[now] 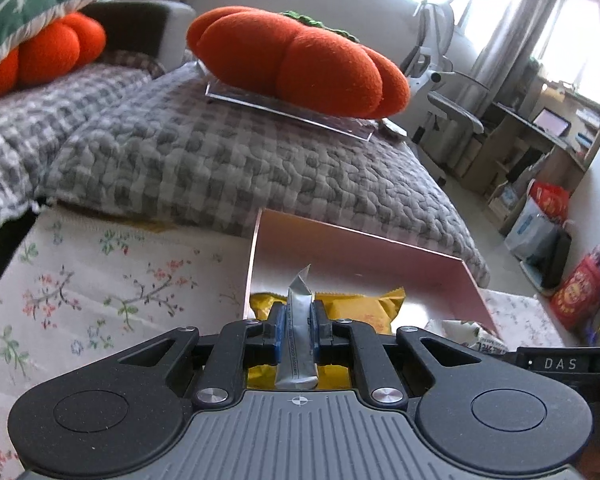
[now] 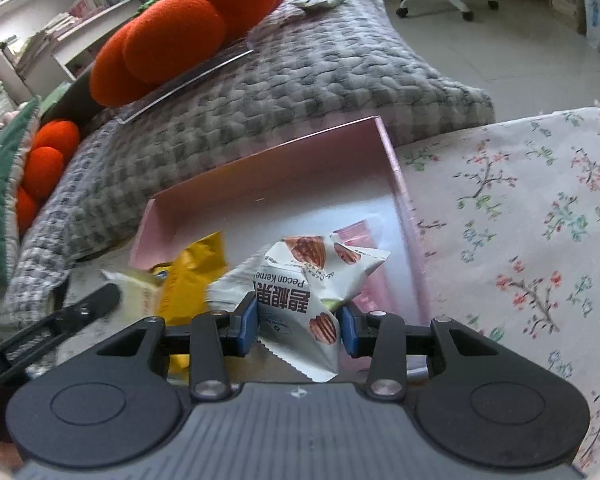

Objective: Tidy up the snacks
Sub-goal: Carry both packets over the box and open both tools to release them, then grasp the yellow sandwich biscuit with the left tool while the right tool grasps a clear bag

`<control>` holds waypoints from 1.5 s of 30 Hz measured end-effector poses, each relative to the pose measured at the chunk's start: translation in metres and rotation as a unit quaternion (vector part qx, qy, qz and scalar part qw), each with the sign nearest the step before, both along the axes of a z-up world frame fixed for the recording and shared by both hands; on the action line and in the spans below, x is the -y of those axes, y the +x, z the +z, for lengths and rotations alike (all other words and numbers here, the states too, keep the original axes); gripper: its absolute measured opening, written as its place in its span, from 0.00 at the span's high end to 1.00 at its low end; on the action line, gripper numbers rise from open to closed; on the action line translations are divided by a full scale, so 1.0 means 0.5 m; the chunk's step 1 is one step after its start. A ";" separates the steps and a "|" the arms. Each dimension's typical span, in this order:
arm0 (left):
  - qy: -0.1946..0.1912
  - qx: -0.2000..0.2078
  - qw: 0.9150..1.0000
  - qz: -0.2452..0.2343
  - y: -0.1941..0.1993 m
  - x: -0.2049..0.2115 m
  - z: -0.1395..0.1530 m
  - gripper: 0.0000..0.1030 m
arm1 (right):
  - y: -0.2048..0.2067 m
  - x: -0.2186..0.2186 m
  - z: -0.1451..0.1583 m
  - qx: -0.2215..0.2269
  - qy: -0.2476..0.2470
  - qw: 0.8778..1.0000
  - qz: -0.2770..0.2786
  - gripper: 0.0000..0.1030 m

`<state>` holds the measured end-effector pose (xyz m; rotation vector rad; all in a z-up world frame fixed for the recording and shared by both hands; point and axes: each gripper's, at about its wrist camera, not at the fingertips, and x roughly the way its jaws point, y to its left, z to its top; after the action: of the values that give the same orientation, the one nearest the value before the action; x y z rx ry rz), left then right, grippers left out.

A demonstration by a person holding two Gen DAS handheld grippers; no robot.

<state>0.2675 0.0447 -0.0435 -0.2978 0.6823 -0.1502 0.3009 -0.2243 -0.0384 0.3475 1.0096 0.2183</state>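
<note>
My left gripper (image 1: pixel 299 330) is shut on a slim silver snack packet (image 1: pixel 297 336), held upright over the near end of a pink box (image 1: pixel 364 248). A yellow snack bag (image 1: pixel 360 310) lies in the box beneath it. My right gripper (image 2: pixel 299 326) has its blue pads on both sides of a white pecan kernel packet (image 2: pixel 300 280) and holds it over the same pink box (image 2: pixel 260 176). The yellow bag (image 2: pixel 196 276) lies to its left, and a pink packet (image 2: pixel 360 236) lies on the box floor. The left gripper's black arm (image 2: pixel 60 320) shows at the left edge.
The box sits on a floral cloth (image 1: pixel 100 280) (image 2: pixel 520 220). Behind it is a grey checked quilt (image 1: pixel 220 152) with orange pumpkin cushions (image 1: pixel 300 56) on a clear board. An office chair (image 1: pixel 440 80), a desk and bags stand at the right.
</note>
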 end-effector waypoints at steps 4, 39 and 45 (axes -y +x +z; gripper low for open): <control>0.021 0.012 1.000 0.001 0.003 0.011 0.002 0.85 | -0.001 0.003 0.002 0.017 -0.008 1.000 0.005 0.61; 0.001 -0.067 0.998 0.021 -0.112 0.017 0.095 0.63 | -0.088 0.044 0.128 -0.008 0.004 1.000 0.010 0.43; 0.010 -0.078 0.997 0.007 -0.159 0.028 0.092 0.61 | -0.140 0.028 0.153 -0.001 -0.019 0.998 0.056 0.38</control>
<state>0.1880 0.0309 0.0023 -0.2977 0.8353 -0.1081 0.2311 -0.2382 0.0380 0.2579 1.0340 0.2994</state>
